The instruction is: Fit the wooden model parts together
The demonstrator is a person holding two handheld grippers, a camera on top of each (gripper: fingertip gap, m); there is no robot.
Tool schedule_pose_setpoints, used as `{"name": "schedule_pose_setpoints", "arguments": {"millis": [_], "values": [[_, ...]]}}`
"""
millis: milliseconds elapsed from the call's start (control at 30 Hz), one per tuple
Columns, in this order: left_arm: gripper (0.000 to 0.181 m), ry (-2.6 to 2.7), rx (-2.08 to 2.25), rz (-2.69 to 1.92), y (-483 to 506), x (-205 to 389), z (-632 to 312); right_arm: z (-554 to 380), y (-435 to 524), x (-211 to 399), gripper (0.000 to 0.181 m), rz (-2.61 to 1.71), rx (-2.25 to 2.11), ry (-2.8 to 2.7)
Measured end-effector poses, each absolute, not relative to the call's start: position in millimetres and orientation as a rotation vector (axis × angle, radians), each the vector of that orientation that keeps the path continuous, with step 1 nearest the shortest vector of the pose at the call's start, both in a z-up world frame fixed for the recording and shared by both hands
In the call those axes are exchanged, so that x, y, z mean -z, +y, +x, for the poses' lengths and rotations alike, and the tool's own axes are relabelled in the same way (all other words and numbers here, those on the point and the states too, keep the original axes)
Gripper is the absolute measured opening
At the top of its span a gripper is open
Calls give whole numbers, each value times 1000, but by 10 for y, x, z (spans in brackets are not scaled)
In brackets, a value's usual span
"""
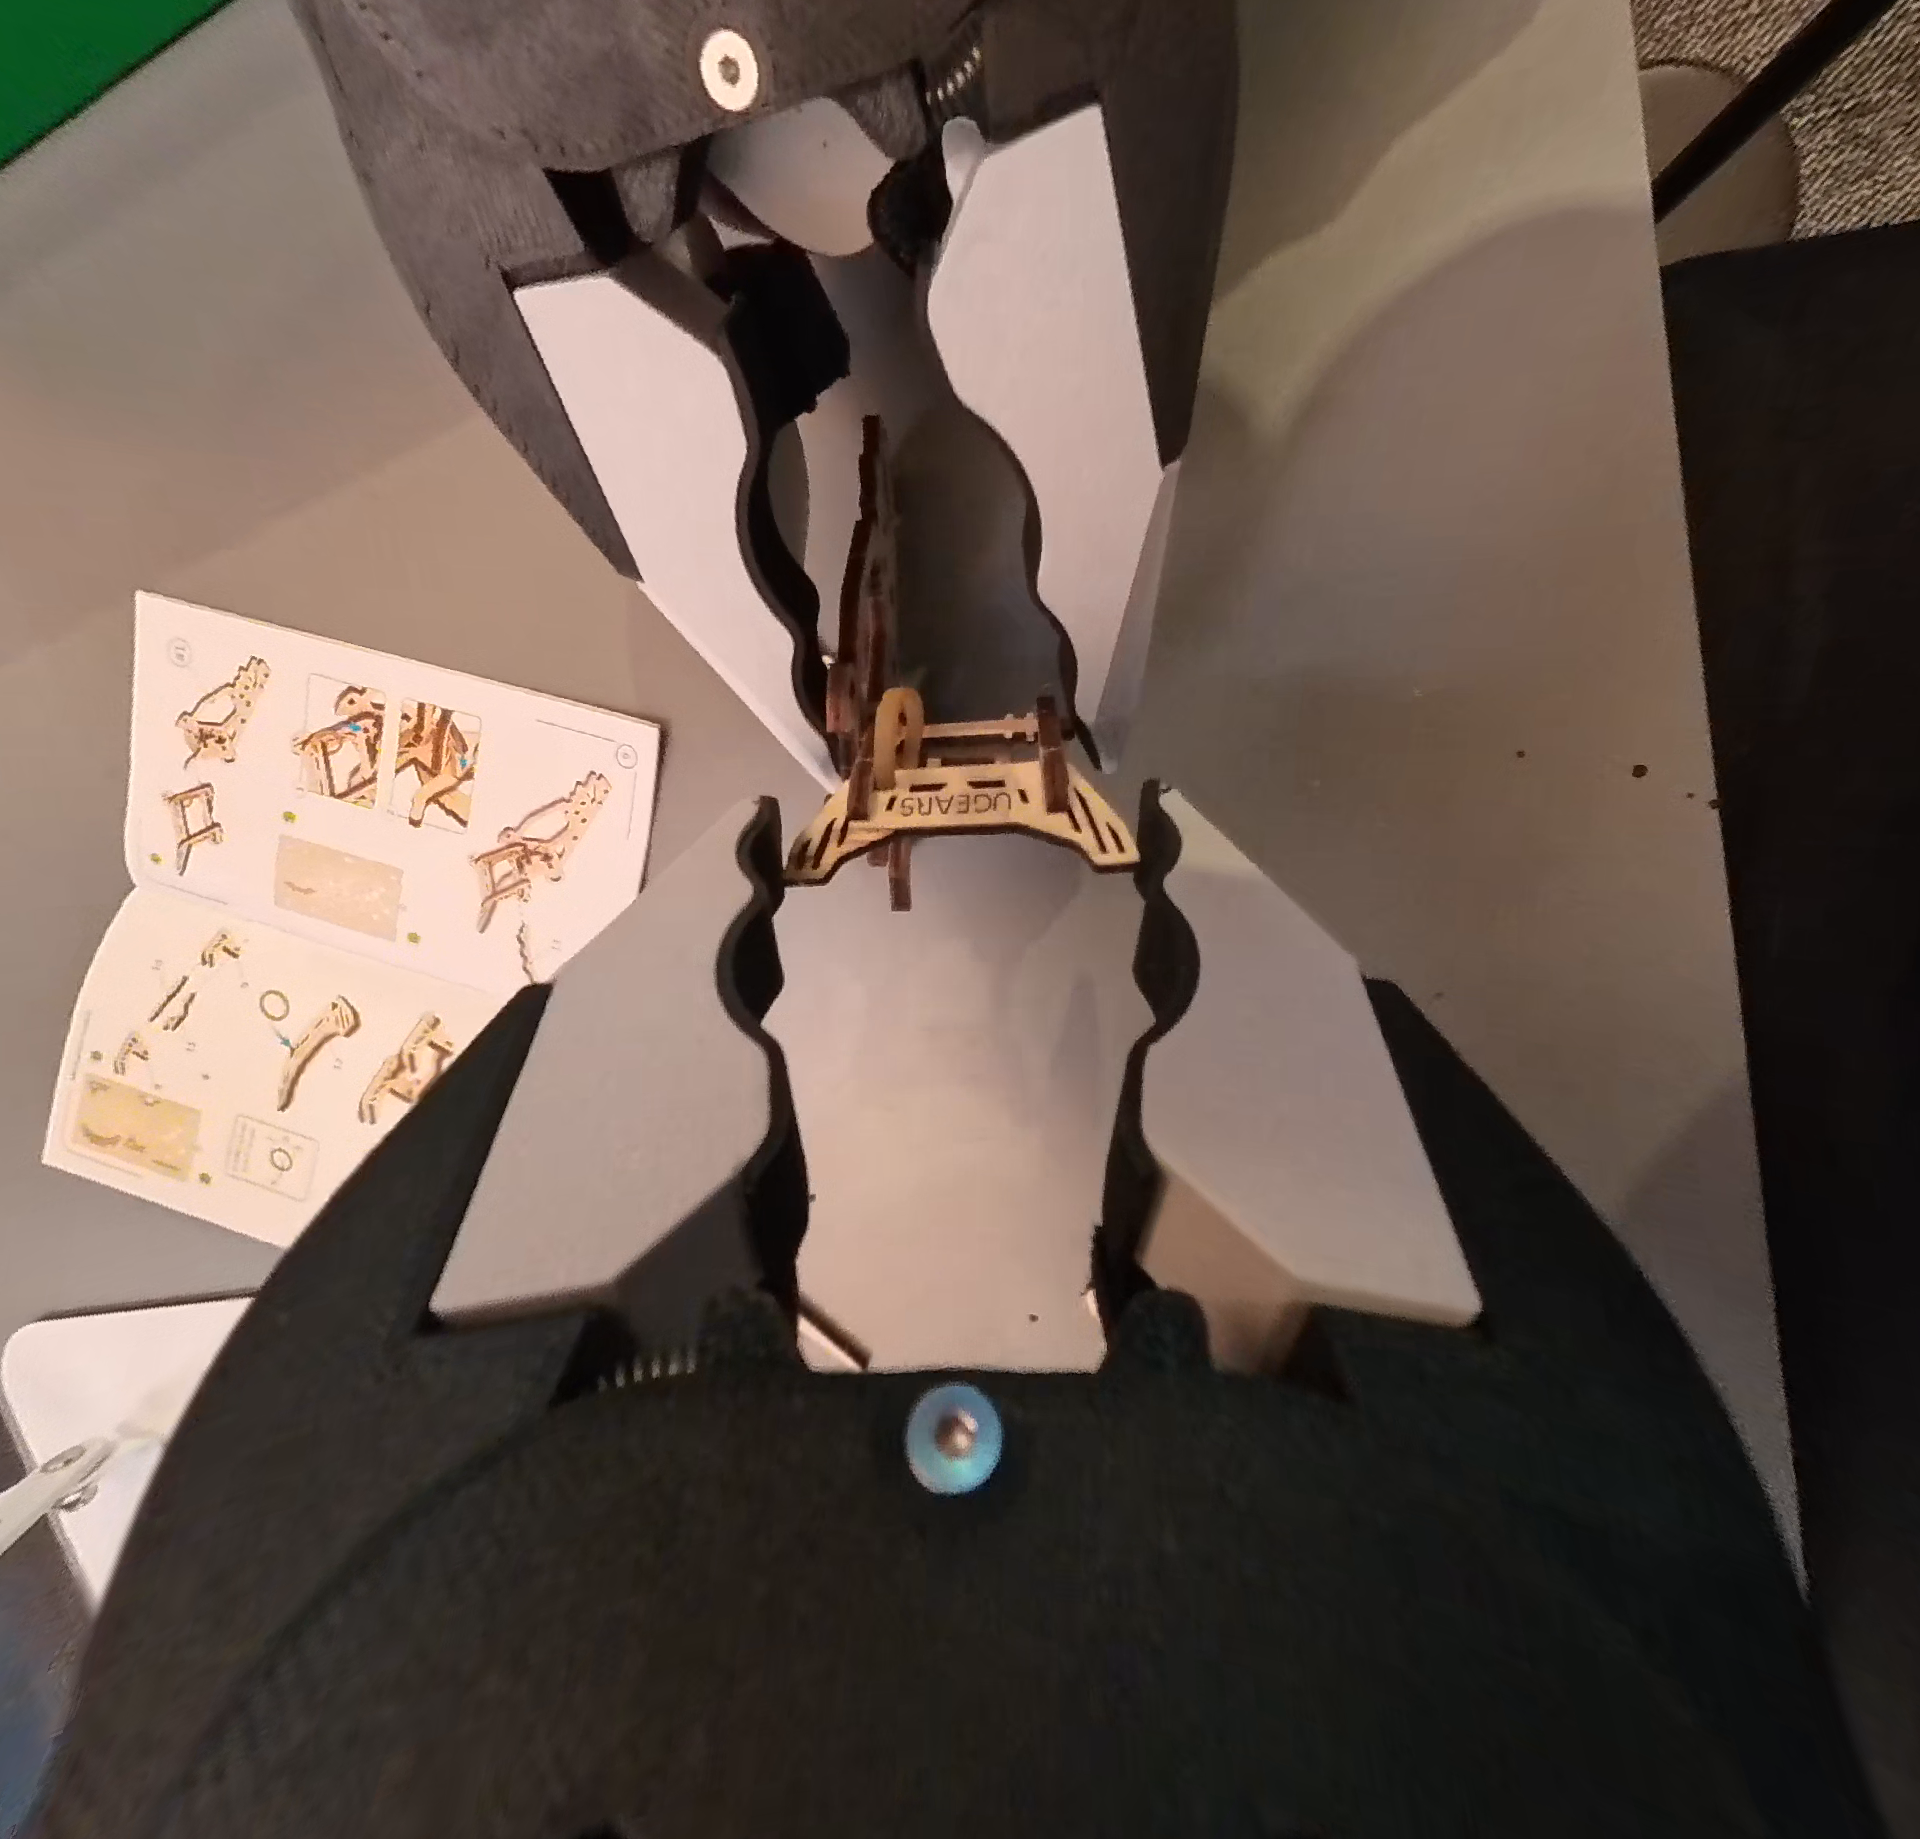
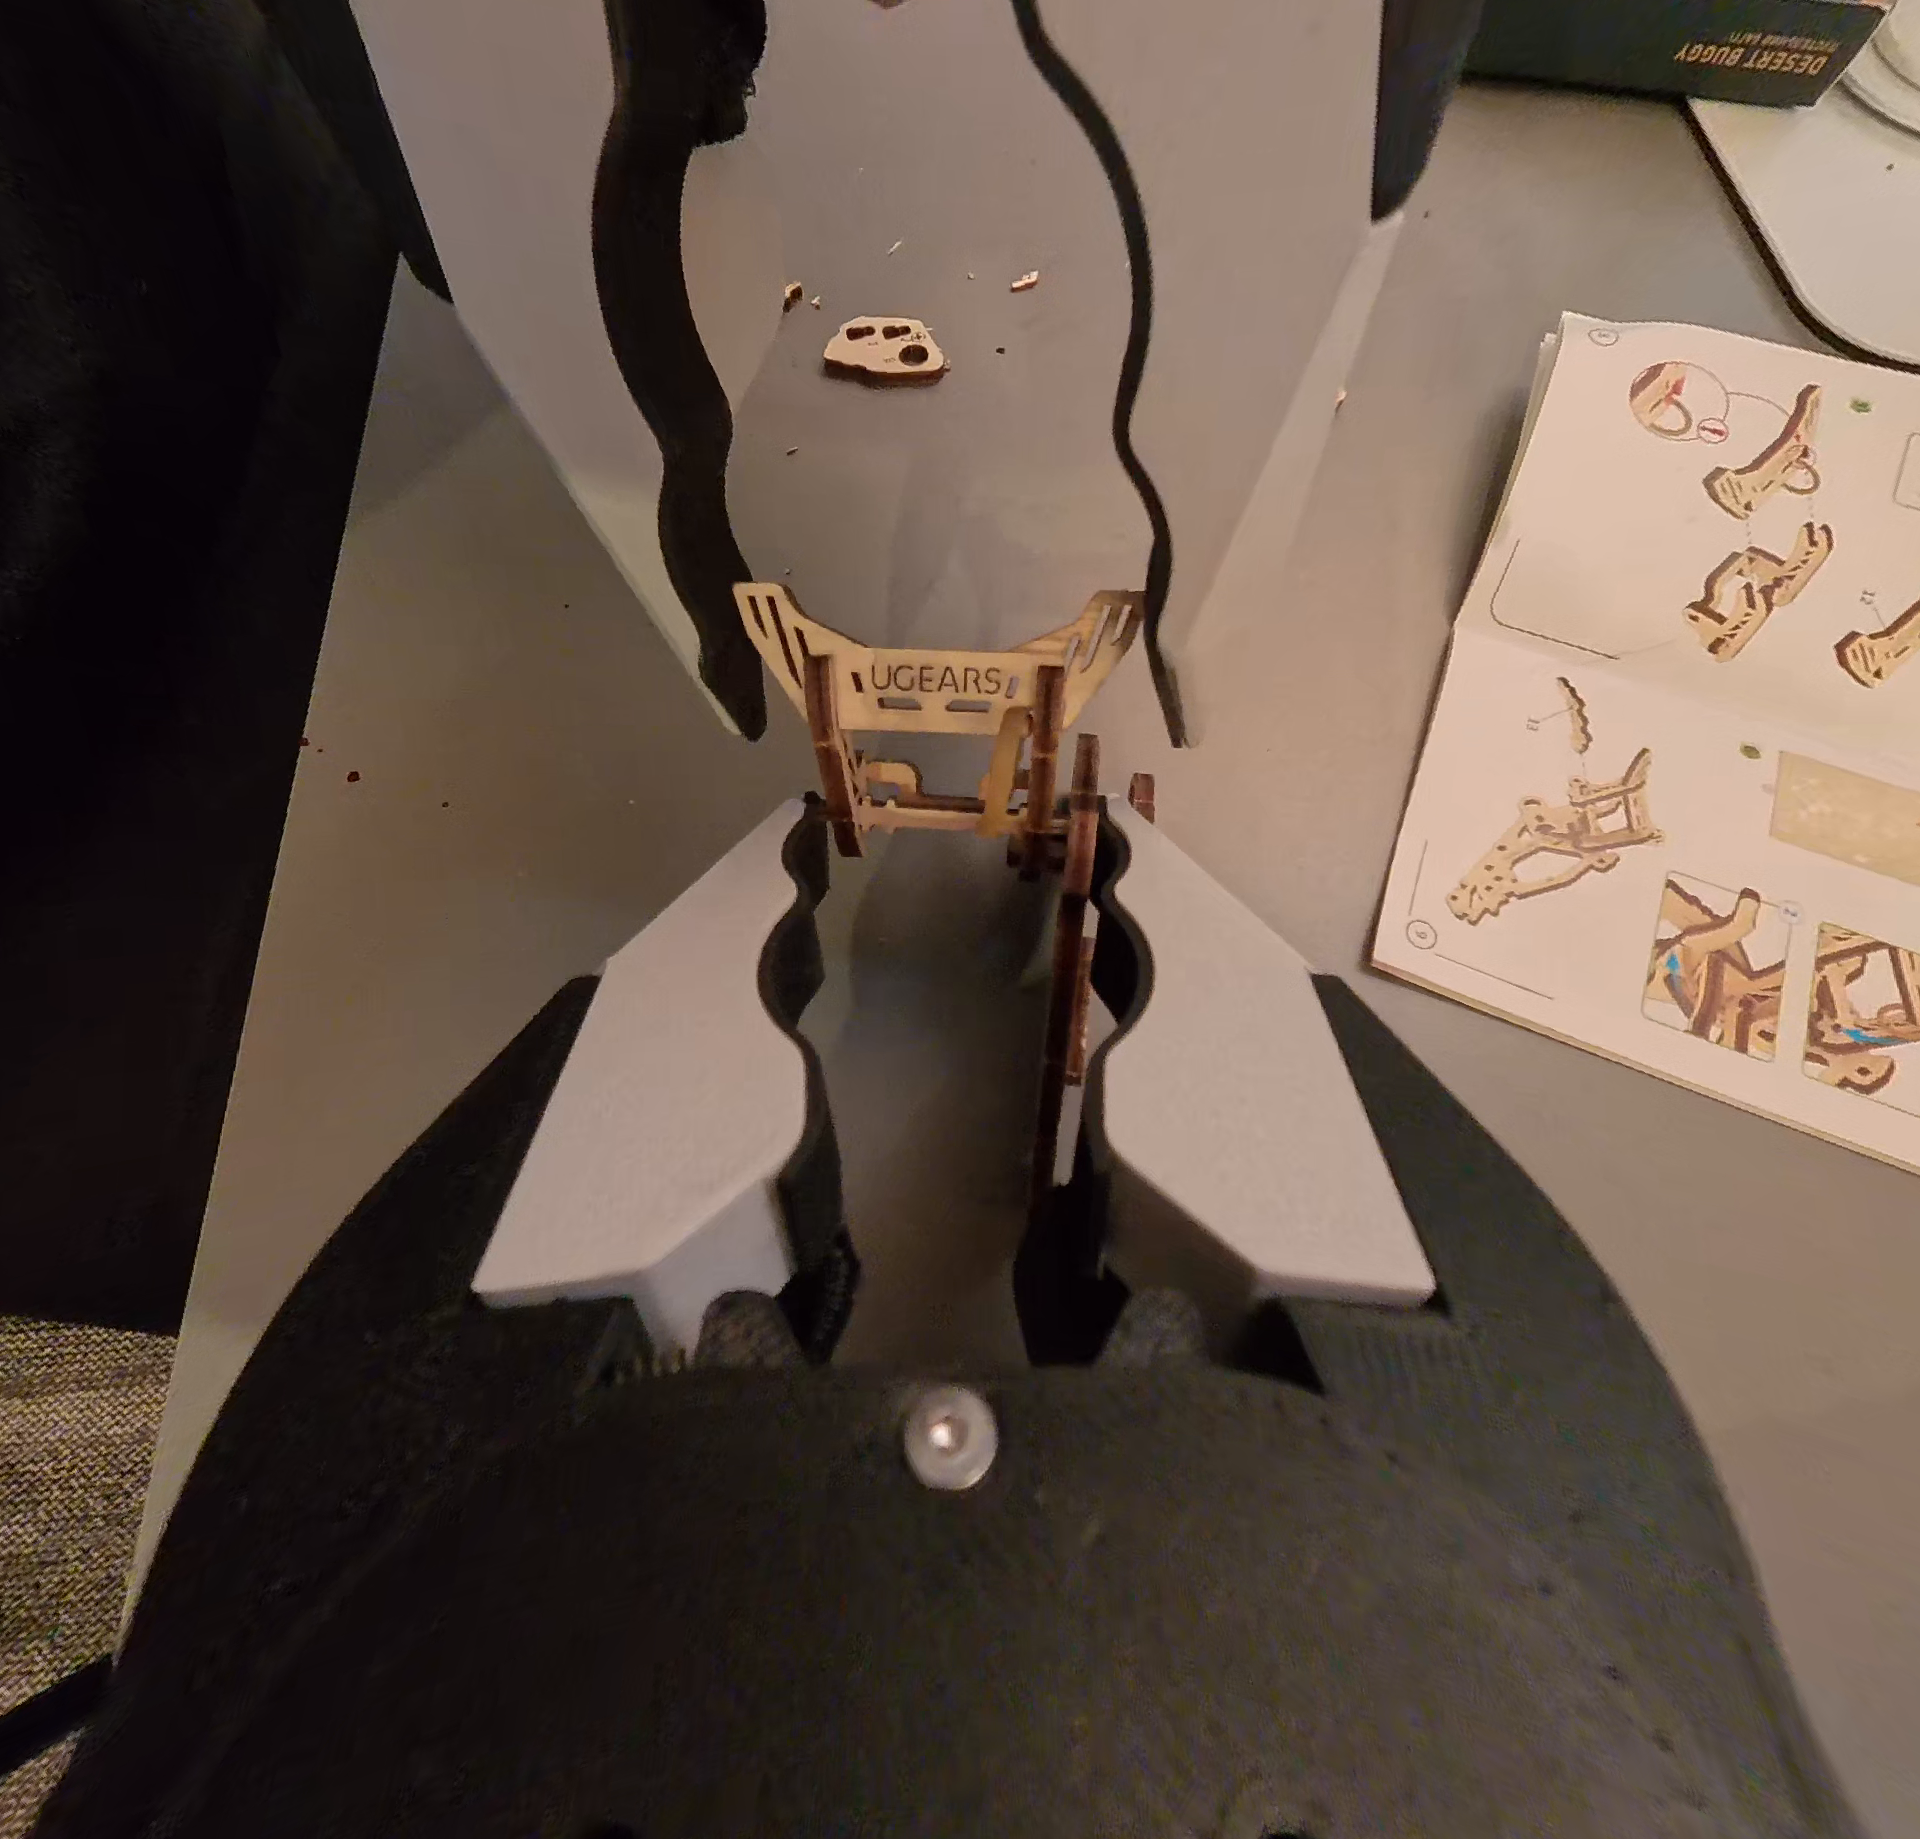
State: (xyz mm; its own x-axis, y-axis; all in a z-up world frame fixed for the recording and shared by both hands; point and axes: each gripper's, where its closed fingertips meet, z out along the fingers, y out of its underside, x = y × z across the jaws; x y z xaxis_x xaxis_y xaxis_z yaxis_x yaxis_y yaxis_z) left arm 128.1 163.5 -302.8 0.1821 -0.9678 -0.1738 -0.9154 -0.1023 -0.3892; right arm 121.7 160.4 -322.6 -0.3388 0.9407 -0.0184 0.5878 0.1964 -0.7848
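Note:
A light wooden model frame with a curved end plate [image 1: 961,821] hangs above the grey table [image 1: 312,387] between both grippers, which face each other tip to tip. My left gripper [image 1: 956,839] is shut on the two ends of the curved plate; it also shows at the top of the right wrist view [image 2: 956,724]. My right gripper [image 2: 966,807] is shut across the frame's rails [image 2: 925,802], with a flat dark-edged wooden side panel [image 2: 1072,968] lying edge-on against its right finger. The side panel [image 1: 871,563] and right gripper [image 1: 956,755] also show in the left wrist view.
An open instruction booklet [image 1: 343,906] [image 2: 1662,750] lies flat on the table. A loose small wooden piece [image 2: 886,355] and scraps lie beyond the grippers. A dark box [image 2: 1683,13] and a white tray [image 2: 1818,231] sit at the far right. Dark fabric [image 2: 156,542] borders the table. Only a small space, under 4 cm, lies between the two pairs of fingers.

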Motion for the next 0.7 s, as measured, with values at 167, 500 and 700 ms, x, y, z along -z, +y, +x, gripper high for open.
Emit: {"name": "schedule_pose_setpoints", "arguments": {"millis": [167,500,700], "values": [[66,1800,150,-2063,1637,3031,1278,1220,1609,3226,47,-1423,-983,-2003],[66,1819,113,-2047,1647,3020,1288,1227,1619,3225,47,-1430,-962,-2008],[66,1840,92,-2045,1645,3030,1285,1233,1622,3234,47,-1435,-949,-2018]]}}
